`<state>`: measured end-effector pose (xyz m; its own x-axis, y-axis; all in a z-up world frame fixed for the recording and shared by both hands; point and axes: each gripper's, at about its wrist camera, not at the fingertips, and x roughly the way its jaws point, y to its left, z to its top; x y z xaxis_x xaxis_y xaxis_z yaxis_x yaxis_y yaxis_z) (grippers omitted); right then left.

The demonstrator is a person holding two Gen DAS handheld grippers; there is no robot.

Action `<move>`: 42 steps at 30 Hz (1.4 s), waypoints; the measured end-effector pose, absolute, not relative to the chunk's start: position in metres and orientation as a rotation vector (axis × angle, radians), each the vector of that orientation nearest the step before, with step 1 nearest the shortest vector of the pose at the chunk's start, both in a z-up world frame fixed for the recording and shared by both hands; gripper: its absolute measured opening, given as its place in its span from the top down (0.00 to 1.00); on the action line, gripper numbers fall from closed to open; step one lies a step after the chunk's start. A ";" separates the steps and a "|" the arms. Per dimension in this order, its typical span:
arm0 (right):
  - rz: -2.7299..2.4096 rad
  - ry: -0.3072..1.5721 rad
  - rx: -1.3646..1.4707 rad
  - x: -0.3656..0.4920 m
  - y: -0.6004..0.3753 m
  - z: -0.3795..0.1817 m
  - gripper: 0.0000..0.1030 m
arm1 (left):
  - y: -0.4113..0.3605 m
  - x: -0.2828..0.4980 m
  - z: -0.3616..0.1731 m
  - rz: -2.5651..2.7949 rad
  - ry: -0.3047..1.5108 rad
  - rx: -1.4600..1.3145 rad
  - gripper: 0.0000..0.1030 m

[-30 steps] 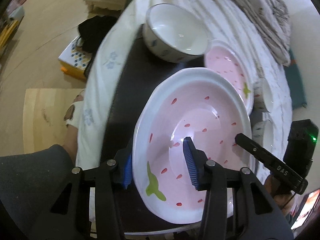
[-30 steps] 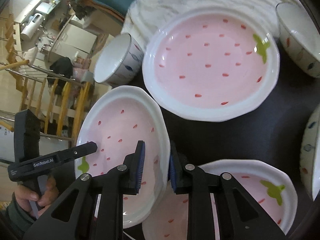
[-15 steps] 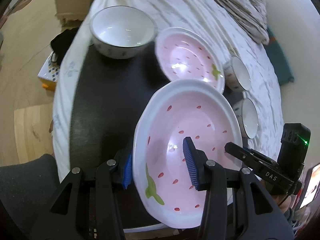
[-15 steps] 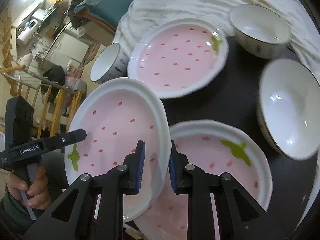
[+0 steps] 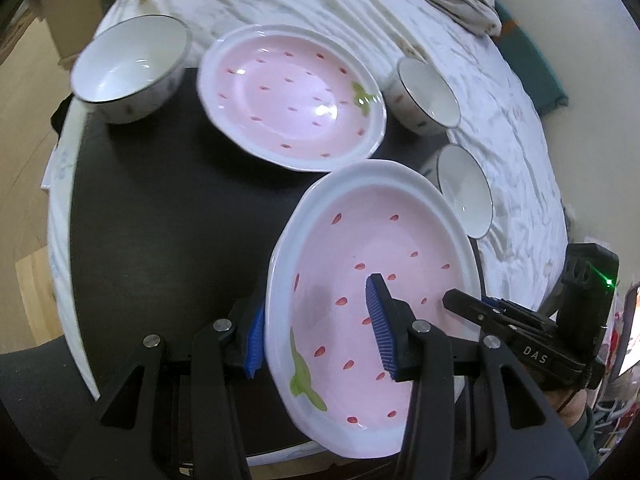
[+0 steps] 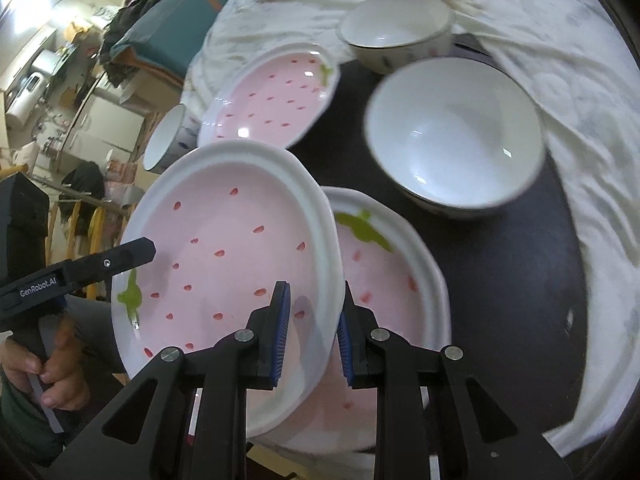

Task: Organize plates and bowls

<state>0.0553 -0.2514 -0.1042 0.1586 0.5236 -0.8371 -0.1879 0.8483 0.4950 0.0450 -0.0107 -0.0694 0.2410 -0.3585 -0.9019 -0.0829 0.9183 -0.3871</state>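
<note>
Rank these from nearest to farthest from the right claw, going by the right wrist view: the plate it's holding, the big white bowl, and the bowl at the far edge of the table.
1. The held strawberry plate, clamped in the right claw, to its left.
2. The big white bowl, up and to the right on the dark tabletop.
3. The far bowl, at the top by the white cloth.

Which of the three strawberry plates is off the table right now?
The tilted plate, held at opposite rims by the left gripper and right gripper. The other two lie flat on the table.
</note>
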 end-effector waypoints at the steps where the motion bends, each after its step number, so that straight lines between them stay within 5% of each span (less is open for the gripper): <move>1: 0.504 1.321 0.310 0.053 -0.257 -0.105 0.76 | -0.016 0.046 -0.070 -0.202 1.328 -0.385 0.61; 21: 0.311 1.355 0.259 0.046 -0.286 -0.115 0.77 | -0.051 0.050 -0.113 -0.206 1.463 -0.278 0.61; 42: 0.348 1.430 0.219 0.041 -0.284 -0.125 0.77 | -0.083 0.055 -0.092 0.106 1.421 -0.193 0.61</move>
<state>0.0411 -0.2843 -0.1249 0.1022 0.3625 -0.9264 -0.1033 0.9301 0.3525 0.0554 -0.0829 -0.0923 0.1481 -0.0418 -0.9881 -0.1881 0.9797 -0.0696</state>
